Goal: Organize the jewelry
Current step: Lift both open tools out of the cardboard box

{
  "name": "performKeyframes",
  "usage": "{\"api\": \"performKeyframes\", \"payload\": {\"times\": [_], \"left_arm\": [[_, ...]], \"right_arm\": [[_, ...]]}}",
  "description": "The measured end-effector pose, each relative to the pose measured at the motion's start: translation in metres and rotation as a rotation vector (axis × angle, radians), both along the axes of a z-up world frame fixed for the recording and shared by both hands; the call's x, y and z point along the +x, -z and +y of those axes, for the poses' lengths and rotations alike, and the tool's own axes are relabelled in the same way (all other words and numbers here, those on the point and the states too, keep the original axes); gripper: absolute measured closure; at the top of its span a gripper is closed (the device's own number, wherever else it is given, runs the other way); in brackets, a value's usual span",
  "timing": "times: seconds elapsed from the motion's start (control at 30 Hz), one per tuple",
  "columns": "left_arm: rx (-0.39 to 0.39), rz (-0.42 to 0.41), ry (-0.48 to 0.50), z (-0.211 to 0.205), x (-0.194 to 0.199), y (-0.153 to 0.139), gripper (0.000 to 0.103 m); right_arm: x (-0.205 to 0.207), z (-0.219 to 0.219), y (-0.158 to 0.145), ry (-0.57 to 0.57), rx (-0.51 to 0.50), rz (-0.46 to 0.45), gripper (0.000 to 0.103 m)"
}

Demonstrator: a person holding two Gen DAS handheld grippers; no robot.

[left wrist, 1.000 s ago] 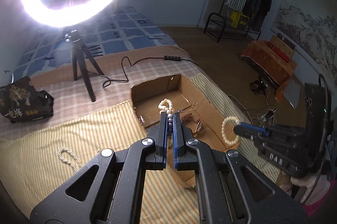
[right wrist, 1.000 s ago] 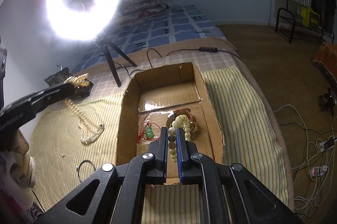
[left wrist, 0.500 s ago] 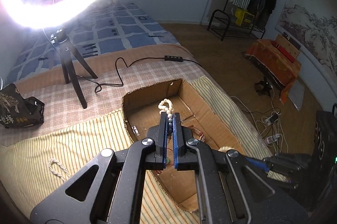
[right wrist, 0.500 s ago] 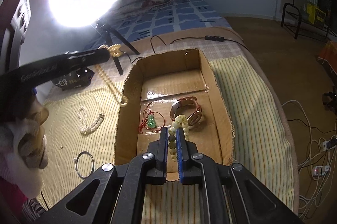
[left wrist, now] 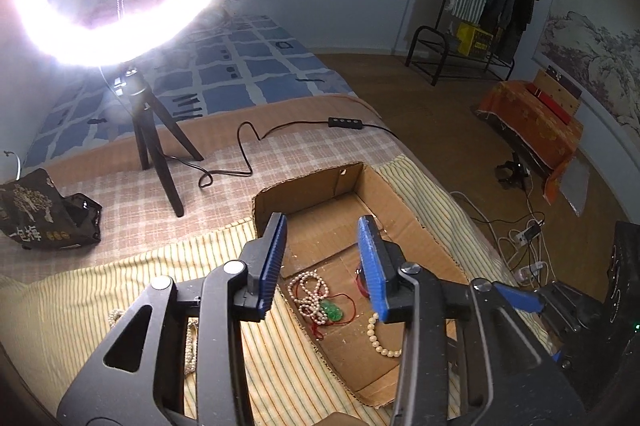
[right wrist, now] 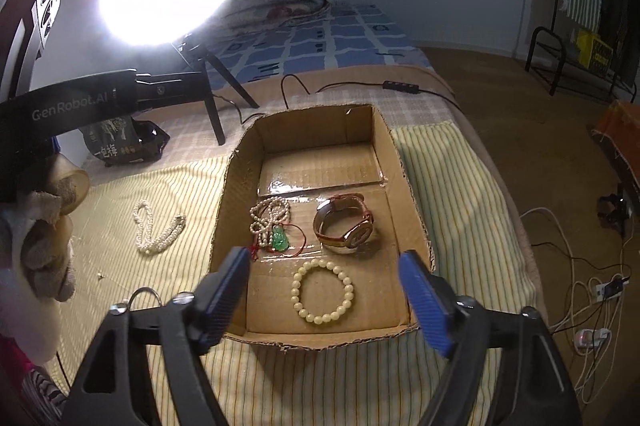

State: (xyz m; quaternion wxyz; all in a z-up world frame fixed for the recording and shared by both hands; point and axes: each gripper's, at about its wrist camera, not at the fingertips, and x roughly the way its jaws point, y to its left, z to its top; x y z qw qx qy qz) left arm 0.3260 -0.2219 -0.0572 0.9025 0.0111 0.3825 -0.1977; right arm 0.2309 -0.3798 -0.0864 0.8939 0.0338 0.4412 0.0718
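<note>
An open cardboard box (right wrist: 404, 161) (left wrist: 404, 193) lies on the striped cloth. Inside it lie a cream bead bracelet (right wrist: 323, 292) (left wrist: 378, 336), a pearl necklace (right wrist: 267, 216) (left wrist: 310, 292), a green pendant on red cord (right wrist: 280, 238) (left wrist: 333, 310) and a wristwatch (right wrist: 345, 224). My left gripper (left wrist: 322, 258) is open and empty above the box. My right gripper (right wrist: 324, 292) is open and empty above the bracelet at the box's near end. Another pearl strand (right wrist: 154, 230) (left wrist: 191, 336) and a thin metal ring (right wrist: 145, 293) lie on the cloth left of the box.
A ring light on a tripod (left wrist: 156, 153) (right wrist: 208, 97) stands behind the box, its cable (left wrist: 248, 141) trailing across the bed. A black bag (left wrist: 44, 214) (right wrist: 120, 141) sits at the left. The bed edge drops to the floor with cables (right wrist: 592, 290) on the right.
Both grippers have opened. The pearl necklace left my left gripper and the cream bracelet left my right gripper; both now lie in the box.
</note>
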Motion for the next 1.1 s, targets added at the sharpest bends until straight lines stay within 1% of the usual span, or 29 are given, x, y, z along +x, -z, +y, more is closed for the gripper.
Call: {"api": "performKeyframes", "payload": {"times": [0.03,0.1,0.17,0.23,0.27,0.4,0.77,0.97,1.1], "left_arm": [[0.002,-0.005,-0.003,0.001,-0.001,-0.001,0.059],[0.006,-0.014,-0.008,0.003,-0.002,-0.003,0.049],[0.008,-0.022,-0.013,0.005,-0.003,-0.004,0.046],[0.012,-0.027,-0.012,0.006,-0.005,-0.005,0.046],[0.015,-0.031,-0.012,0.008,-0.006,-0.007,0.045],[0.016,-0.051,-0.021,0.014,-0.010,-0.012,0.035],[0.011,-0.078,-0.047,0.041,-0.021,-0.024,0.034],[0.010,-0.093,-0.075,0.064,-0.027,-0.030,0.034],[0.008,-0.096,-0.090,0.080,-0.029,-0.032,0.034]], "right_arm": [[0.000,0.001,-0.001,-0.001,-0.003,-0.004,0.015],[0.000,0.002,-0.002,-0.001,-0.008,-0.012,0.012],[0.000,0.003,-0.003,0.000,-0.017,-0.017,0.008],[0.000,0.005,-0.004,0.002,-0.027,-0.023,0.003],[0.000,0.006,-0.004,0.002,-0.033,-0.027,0.003],[-0.001,0.009,-0.005,0.000,-0.040,-0.031,0.002],[-0.002,0.022,-0.009,-0.021,-0.034,-0.043,0.002],[-0.005,0.037,-0.012,-0.047,-0.032,-0.055,0.002],[-0.009,0.050,-0.017,-0.067,-0.037,-0.079,0.002]]}}
